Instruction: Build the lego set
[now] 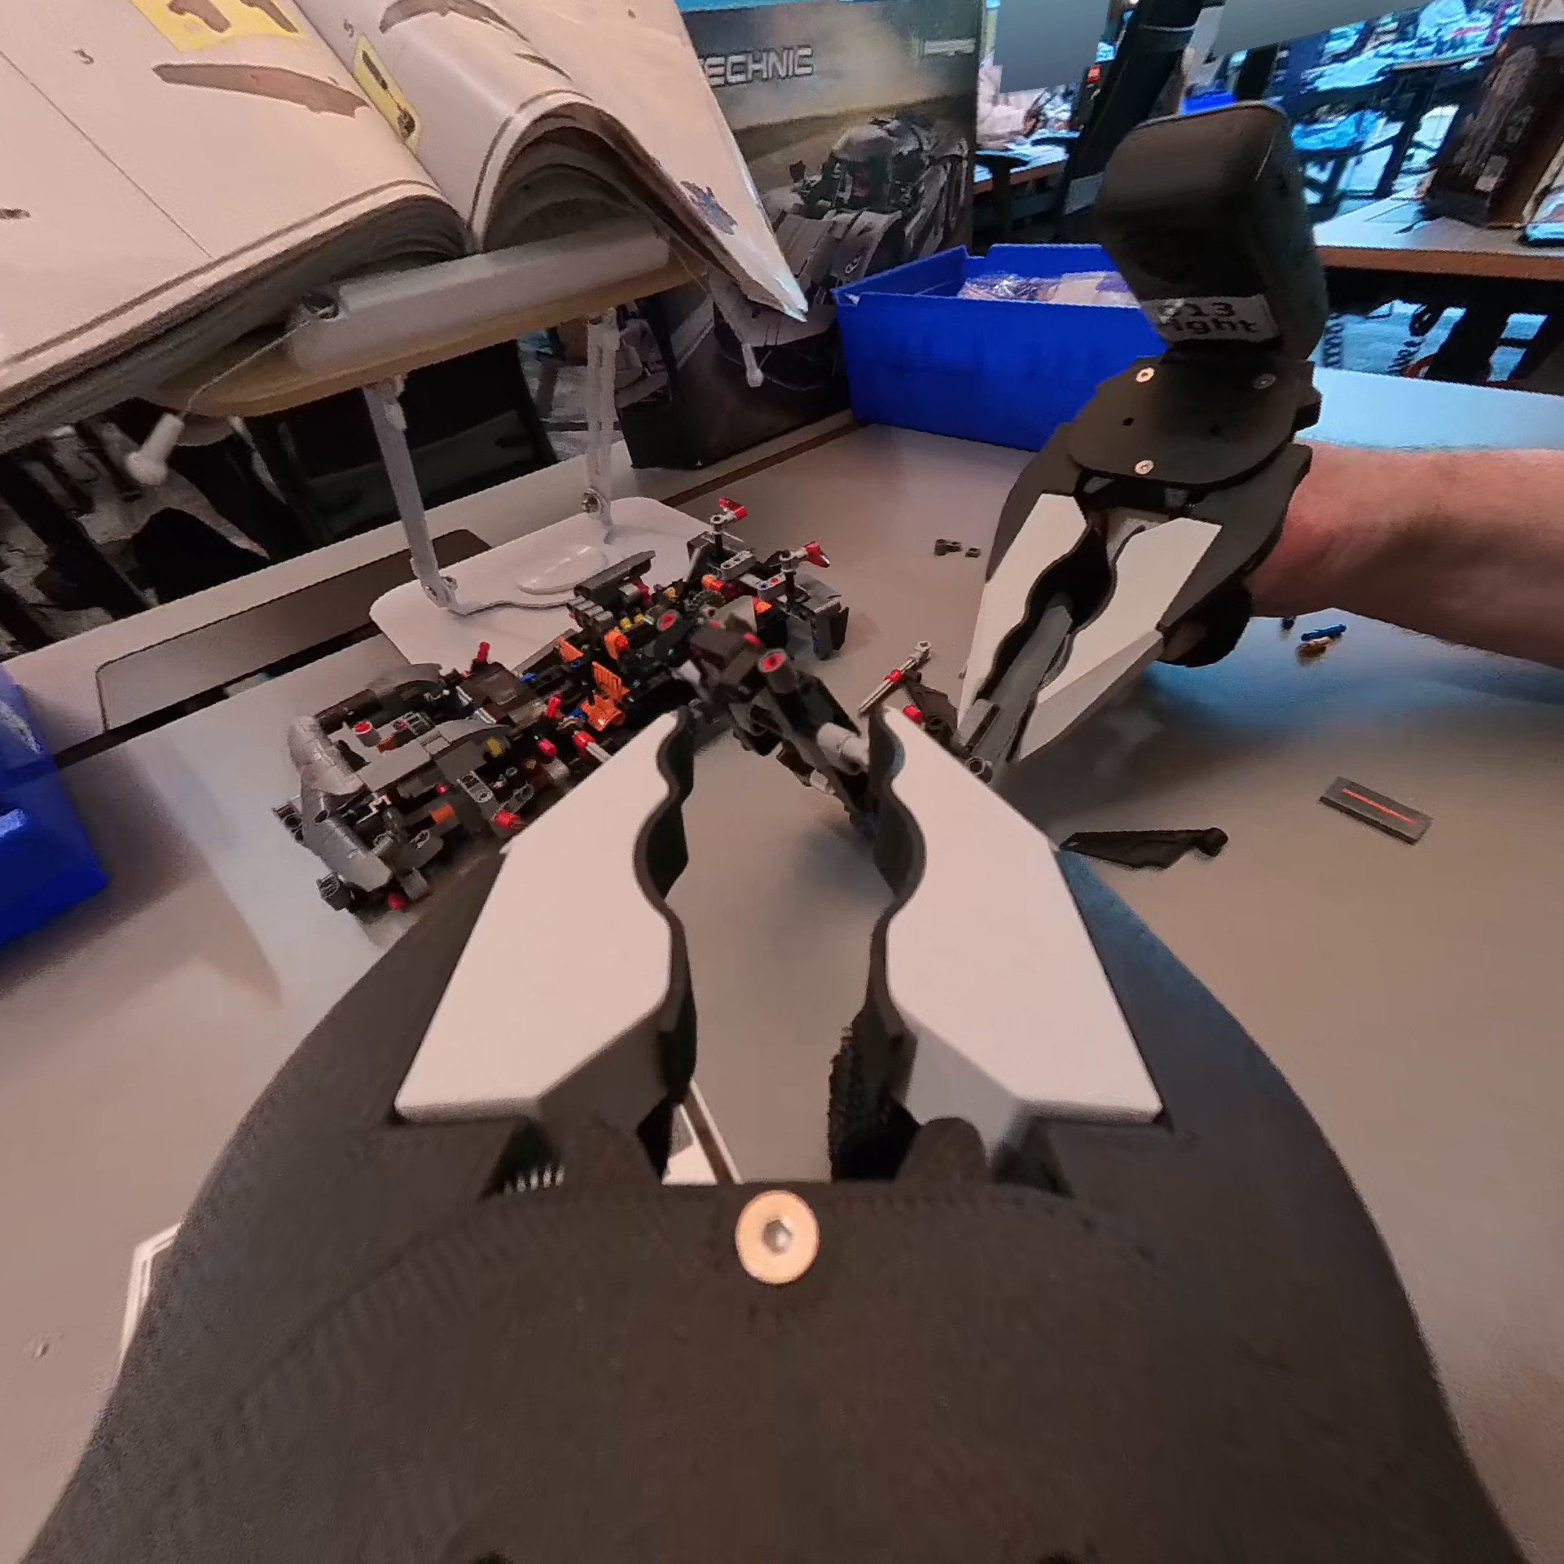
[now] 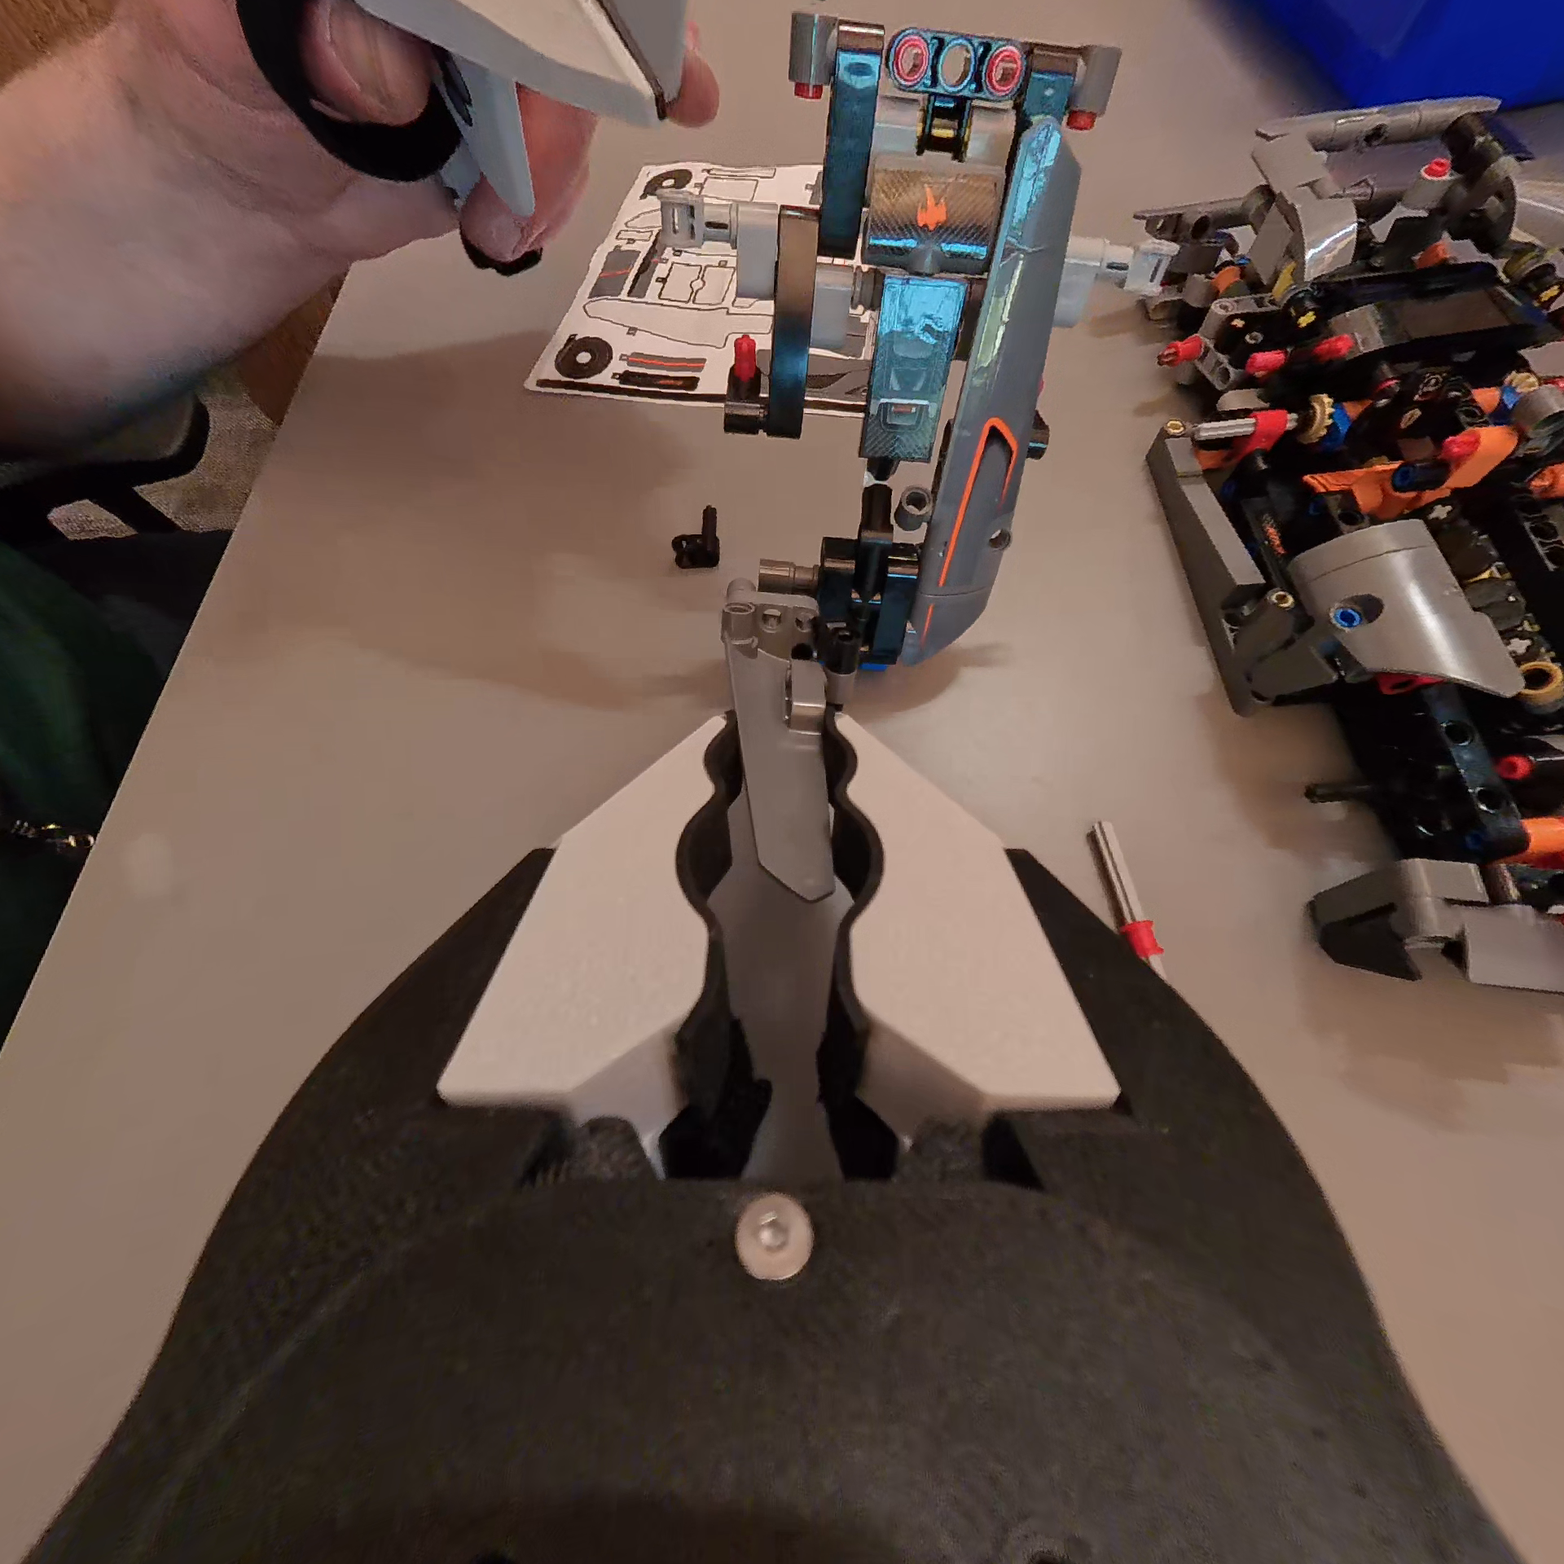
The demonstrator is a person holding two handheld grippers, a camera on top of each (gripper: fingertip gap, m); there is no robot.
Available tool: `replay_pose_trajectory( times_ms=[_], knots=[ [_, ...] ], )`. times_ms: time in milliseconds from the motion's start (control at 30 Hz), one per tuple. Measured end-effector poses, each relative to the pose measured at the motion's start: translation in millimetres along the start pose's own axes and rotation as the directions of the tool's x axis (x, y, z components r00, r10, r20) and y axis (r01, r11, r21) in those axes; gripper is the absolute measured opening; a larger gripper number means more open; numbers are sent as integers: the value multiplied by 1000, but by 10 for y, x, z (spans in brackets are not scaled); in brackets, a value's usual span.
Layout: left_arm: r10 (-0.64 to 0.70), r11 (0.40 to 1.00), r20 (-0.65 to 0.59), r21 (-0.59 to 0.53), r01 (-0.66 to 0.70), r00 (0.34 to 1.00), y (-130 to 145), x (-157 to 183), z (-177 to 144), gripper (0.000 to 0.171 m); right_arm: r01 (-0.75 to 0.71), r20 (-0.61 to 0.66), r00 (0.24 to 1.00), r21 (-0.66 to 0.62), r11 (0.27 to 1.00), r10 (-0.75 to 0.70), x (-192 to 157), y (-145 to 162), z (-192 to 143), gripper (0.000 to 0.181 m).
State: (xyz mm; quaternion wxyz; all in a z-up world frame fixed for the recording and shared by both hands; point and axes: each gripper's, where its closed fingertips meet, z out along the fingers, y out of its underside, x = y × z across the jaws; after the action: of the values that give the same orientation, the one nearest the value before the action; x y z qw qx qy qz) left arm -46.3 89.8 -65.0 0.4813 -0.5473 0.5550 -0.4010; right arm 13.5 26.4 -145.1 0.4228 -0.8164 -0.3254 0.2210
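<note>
While its two pale fingers pinch a flat grey panel piece (image 2: 783, 787), the right gripper (image 2: 783, 728) holds a dark sub-assembly (image 2: 922, 355) with orange stripes upright on the grey table (image 2: 423, 677). Just right of it lies the long, part-built lego car (image 2: 1388, 474). Behind the sub-assembly sits a sticker sheet (image 2: 652, 279). Seen from the left wrist, the left gripper (image 1: 783, 745) is spread, gripping nothing. Farther back, an instruction book (image 1: 338, 169) rests open on a stand.
</note>
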Motion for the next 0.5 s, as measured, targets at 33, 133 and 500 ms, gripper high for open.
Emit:
replay_pose_trajectory(
  times_ms=[33, 133, 500],
  knots=[
    [-5, 1000, -18, -9, 5, 1000, 17, -16, 5, 41, 0, 2, 1000, 1, 1000, 0, -3, -1, -1, 16],
    [-65, 996, -90, -66, 59, 994, 136, -31, 73, 50, 6, -4, 1000, -1, 1000, -6, -8, 0, -2, 16],
    [-295, 955, -181, -29, 295, 938, -68, -18, 208, 43, 28, -23, 999, -15, 999, -29, -48, -18, -1, 16]
  ],
)
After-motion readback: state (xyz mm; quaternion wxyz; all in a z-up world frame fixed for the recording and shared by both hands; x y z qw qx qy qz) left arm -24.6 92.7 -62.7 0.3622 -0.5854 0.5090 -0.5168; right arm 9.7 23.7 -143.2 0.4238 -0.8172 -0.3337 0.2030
